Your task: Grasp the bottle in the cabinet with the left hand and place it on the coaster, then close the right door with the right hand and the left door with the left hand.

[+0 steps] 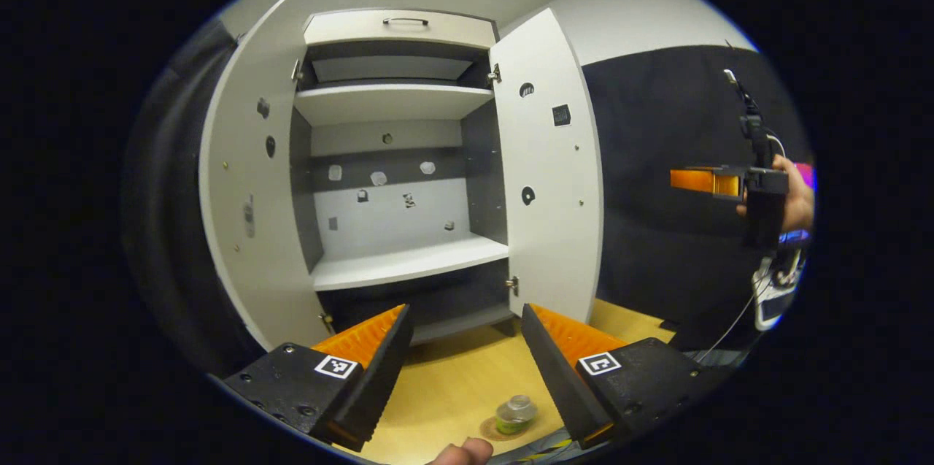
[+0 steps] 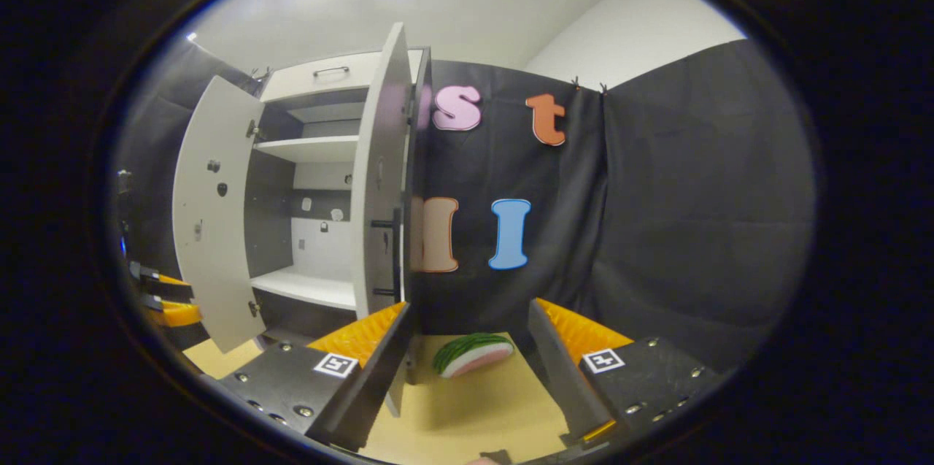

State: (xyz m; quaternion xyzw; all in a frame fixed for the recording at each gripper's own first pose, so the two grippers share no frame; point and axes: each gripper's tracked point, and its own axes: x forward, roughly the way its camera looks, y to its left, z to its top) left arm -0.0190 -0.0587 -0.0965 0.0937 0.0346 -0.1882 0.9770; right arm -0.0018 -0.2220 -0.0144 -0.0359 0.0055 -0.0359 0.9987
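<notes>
In the left gripper view a small clear bottle (image 1: 516, 413) with a green label stands on a round coaster (image 1: 493, 430) on the wooden table, below and between the fingers of my open left gripper (image 1: 467, 352). The white cabinet (image 1: 398, 180) stands ahead with both doors swung open, the left door (image 1: 248, 195) and the right door (image 1: 547, 173). Its shelves are bare. My right gripper (image 1: 700, 180) is held by a hand far to the right. In the right gripper view my right gripper (image 2: 471, 348) is open, close to the right door (image 2: 379, 180) and its dark handle (image 2: 396, 250).
A toy watermelon slice (image 2: 473, 354) lies on the table (image 2: 467, 414) between my right gripper's fingers, against the black cloth wall. A drawer with a handle (image 1: 405, 21) tops the cabinet. A fingertip (image 1: 463, 452) shows at the left gripper view's bottom edge.
</notes>
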